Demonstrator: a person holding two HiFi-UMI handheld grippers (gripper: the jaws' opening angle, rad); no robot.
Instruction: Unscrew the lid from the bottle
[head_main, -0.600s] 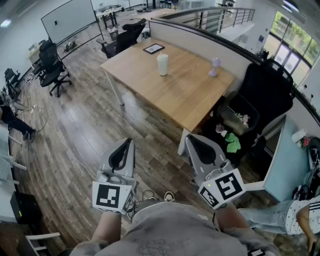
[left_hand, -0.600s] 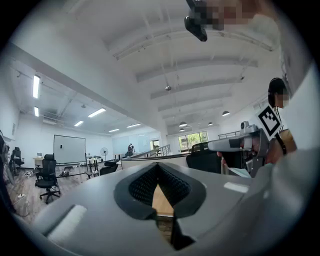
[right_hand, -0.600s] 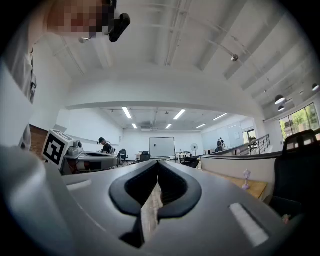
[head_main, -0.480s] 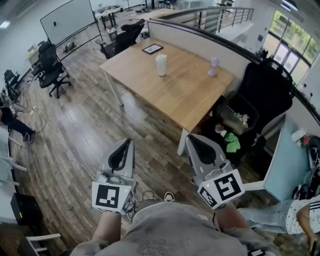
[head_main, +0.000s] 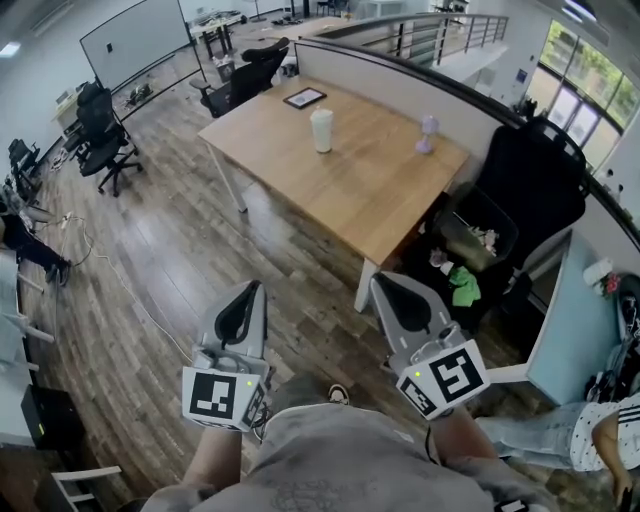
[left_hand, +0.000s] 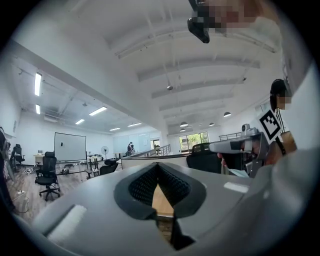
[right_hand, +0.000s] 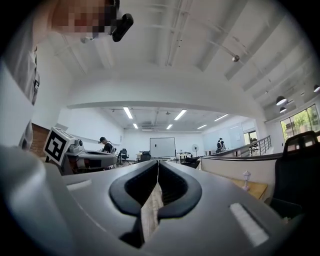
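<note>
A cream-white bottle (head_main: 321, 130) with its lid on stands upright on the wooden table (head_main: 370, 190), far ahead of both grippers. My left gripper (head_main: 256, 285) is held over the floor, well short of the table, its jaws shut with nothing between them (left_hand: 158, 165). To its right, my right gripper (head_main: 381, 281) is level with it near the table's front corner, also shut and empty (right_hand: 158, 163). The bottle does not show in either gripper view.
A small purple lamp-shaped ornament (head_main: 428, 133) and a dark framed tablet (head_main: 306, 97) share the table. A black office chair (head_main: 530, 190) and a bin of clutter (head_main: 470, 240) stand right of the table. More chairs (head_main: 100, 130) are at the far left.
</note>
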